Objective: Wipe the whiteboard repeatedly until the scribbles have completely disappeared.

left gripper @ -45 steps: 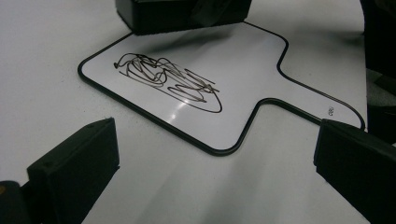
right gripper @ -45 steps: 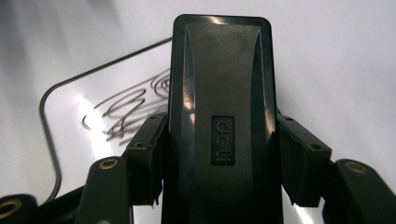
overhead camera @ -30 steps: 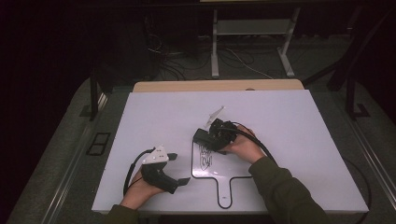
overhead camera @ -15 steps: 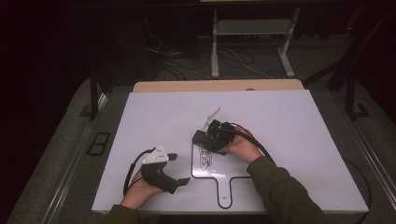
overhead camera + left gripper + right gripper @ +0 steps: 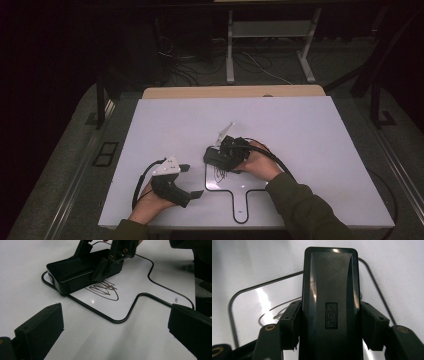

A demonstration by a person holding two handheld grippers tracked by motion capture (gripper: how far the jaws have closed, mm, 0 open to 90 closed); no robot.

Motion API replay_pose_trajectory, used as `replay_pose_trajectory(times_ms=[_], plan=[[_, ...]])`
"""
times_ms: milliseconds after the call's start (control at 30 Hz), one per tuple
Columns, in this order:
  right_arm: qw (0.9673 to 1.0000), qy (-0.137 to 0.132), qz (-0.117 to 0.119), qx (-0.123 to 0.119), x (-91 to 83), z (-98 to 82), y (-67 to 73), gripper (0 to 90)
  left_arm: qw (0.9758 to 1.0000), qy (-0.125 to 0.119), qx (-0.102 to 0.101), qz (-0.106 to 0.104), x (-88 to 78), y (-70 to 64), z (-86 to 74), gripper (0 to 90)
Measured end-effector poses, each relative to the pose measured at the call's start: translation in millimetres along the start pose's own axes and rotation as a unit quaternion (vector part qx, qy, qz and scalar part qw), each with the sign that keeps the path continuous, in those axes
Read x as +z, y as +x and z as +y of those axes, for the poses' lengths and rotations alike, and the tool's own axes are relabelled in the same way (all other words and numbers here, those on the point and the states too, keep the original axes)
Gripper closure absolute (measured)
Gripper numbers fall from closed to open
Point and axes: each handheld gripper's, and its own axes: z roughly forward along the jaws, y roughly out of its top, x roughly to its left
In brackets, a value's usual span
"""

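Jaws of right gripper (image 5: 216, 156) clamping black eraser (image 5: 329, 297), left gripper (image 5: 192, 181) jaws apart

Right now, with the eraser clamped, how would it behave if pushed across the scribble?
The whiteboard eraser looks rigid and probably light. Its flat, long body should slide, not roll. The right hand-held gripper pinches its sides squarely, so twisting seems unlikely.

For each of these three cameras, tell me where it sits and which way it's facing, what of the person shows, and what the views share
High view: above the person's side, looking forward and down on the white table; both forearms and hands show, left gripper left.
Left gripper view: rides the left gripper, looking between its spread jaws at the paddle-shaped whiteboard with the scribble.
Right gripper view: rides the right gripper, looking along jaws clamped on the black eraser.
Shared: all show the eraser and whiteboard.
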Motion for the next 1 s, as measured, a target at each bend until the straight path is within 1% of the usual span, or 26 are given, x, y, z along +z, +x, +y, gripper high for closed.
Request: replay_pose_trajectory(times_ms=[33,100,167,200,267,300,333,433,733,833,1000], plan=[[1.0,0.001,0.0,0.0,-0.5,-0.1,2.3,38.5,1.0,0.0,0.0,0.0,-0.1,0.0,0.0,0.0],[0.9999,0.003,0.004,-0.009,-1.5,-0.5,8.4,38.5,1.0,0.0,0.0,0.0,0.0,-0.1,-0.1,0.0],[0.9999,0.005,0.005,-0.013,-1.8,-0.5,10.4,38.5,1.0,0.001,0.0,-0.001,0.2,-0.2,-0.1,0.0],[0.9998,0.008,0.006,-0.017,-2.6,-0.4,14.9,38.5,1.0,0.001,0.0,0.0,0.2,-0.4,-0.1,0.0],[0.9997,0.01,0.008,-0.02,-3.0,-0.4,16.9,38.5,1.0,-0.001,-0.002,-0.001,0.5,-0.7,-0.1,0.0],[0.9996,0.006,0.01,-0.025,-2.9,-0.9,20.4,38.5,1.0,0.0,-0.002,-0.001,0.5,-0.7,-0.1,0.0],[0.9996,0.006,0.01,-0.025,-2.9,-0.9,20.4,38.5,1.0,0.002,-0.001,-0.001,0.4,-0.5,-0.1,0.0],[0.9995,0.005,0.012,-0.028,-3.5,-1.4,26.1,38.5,1.0,0.001,0.0,-0.001,0.3,-0.5,-0.1,0.0],[0.9986,0.011,0.021,-0.048,-6.0,-2.2,41.6,38.5,1.0,0.004,0.001,-0.001,0.3,-0.4,0.0,0.0],[0.9986,0.011,0.02,-0.048,-5.9,-1.9,42.0,38.5,1.0,0.003,0.0,-0.001,0.5,-0.7,0.0,0.0],[0.9989,0.006,0.021,-0.041,-4.4,-1.2,34.8,38.5,1.0,0.003,0.002,-0.001,0.2,-0.2,0.0,0.0]])
